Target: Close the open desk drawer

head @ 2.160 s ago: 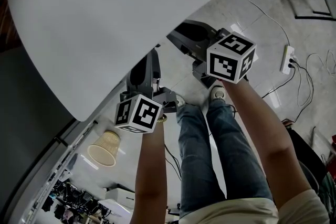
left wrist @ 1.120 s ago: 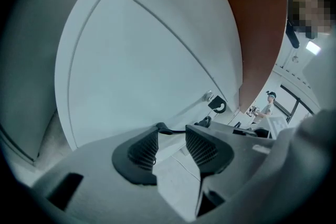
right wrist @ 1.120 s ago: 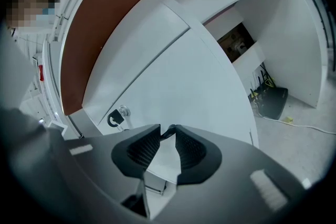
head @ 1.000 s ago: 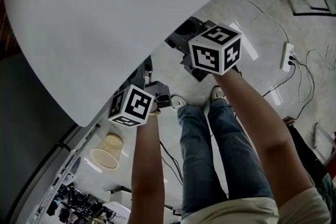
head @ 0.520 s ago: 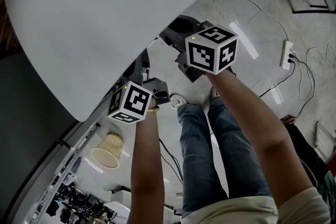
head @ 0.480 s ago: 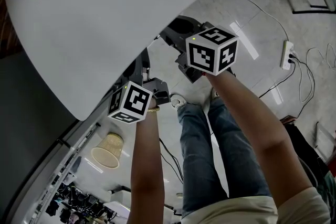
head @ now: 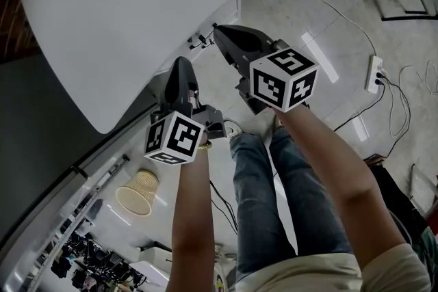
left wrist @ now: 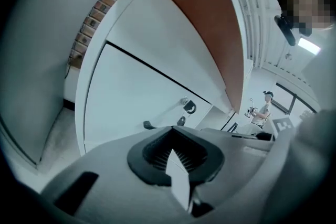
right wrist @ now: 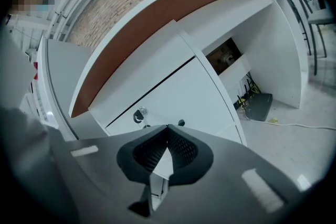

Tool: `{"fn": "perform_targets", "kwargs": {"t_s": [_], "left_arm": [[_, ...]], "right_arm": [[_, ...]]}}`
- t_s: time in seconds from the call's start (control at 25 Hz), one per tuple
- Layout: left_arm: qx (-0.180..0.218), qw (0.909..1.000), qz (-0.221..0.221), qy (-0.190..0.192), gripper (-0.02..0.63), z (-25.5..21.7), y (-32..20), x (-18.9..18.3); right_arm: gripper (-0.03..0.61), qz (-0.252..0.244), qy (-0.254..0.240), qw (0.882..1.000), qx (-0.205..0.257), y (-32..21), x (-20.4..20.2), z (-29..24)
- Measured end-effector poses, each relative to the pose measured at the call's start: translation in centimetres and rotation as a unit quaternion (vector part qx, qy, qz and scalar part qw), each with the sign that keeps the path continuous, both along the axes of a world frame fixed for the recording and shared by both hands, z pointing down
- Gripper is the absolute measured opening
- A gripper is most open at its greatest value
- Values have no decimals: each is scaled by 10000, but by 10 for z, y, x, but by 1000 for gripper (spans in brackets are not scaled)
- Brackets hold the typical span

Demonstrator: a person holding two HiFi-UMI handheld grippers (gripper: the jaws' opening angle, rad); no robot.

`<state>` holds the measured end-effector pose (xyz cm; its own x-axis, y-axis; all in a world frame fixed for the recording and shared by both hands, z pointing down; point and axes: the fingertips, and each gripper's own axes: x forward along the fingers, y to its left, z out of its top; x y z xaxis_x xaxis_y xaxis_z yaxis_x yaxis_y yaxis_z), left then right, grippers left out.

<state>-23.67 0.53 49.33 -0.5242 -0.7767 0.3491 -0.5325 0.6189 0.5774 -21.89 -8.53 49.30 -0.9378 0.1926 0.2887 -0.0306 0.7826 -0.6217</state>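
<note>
The white desk top [head: 137, 17] fills the upper left of the head view. Both grippers hang just off its front edge. My left gripper [head: 181, 66] points at the desk with its jaws shut and nothing between them. My right gripper [head: 221, 31] sits a little further right, also shut and empty. In the left gripper view, the left gripper [left wrist: 171, 134] faces the white cabinet front: a drawer front [left wrist: 157, 34] above a dark seam, with a lock [left wrist: 190, 108] nearby. The right gripper [right wrist: 167, 132] faces the same drawer front [right wrist: 142, 81] and lock [right wrist: 139, 115]. Neither gripper touches the cabinet.
A wicker bin [head: 135, 191] stands on the floor at lower left. A power strip [head: 374, 73] with cables lies at right. The person's legs [head: 274, 202] are below the grippers. A black box [right wrist: 260, 105] with wires sits in the desk's knee space. Another person [left wrist: 261, 110] stands far off.
Both grippers have drawn back from under the desk edge and now show in full length. Their jaws have gone from open to shut.
</note>
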Motion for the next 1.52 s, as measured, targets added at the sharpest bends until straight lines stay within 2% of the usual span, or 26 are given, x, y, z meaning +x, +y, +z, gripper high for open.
{"fn": "perform_targets", "kwargs": {"t_s": [0.4,0.64,0.8,1.04,1.2,1.52], "left_arm": [[-63,9996,-13,-258,-2,-35,2,41],[-6,9999,-19,-130,-2,-58,-2,72],[7,9998,151,-102,-2,-83,-10,95],[-226,9974,568,-379,0,-130,-20,135],[-322,9946,883,-437,0,-157,-26,165],[-287,9934,987,-509,0,-216,-24,204]], "right_arm": [[2,-36,23,9993,375,10,46,-33],[2,-164,10,9967,795,6,76,-62],[2,-160,86,9939,1089,0,97,-86],[2,-248,-28,9905,1356,5,128,-137],[2,-368,-56,9890,1434,13,154,-170],[2,-577,-201,9834,1707,19,203,-232]]}}
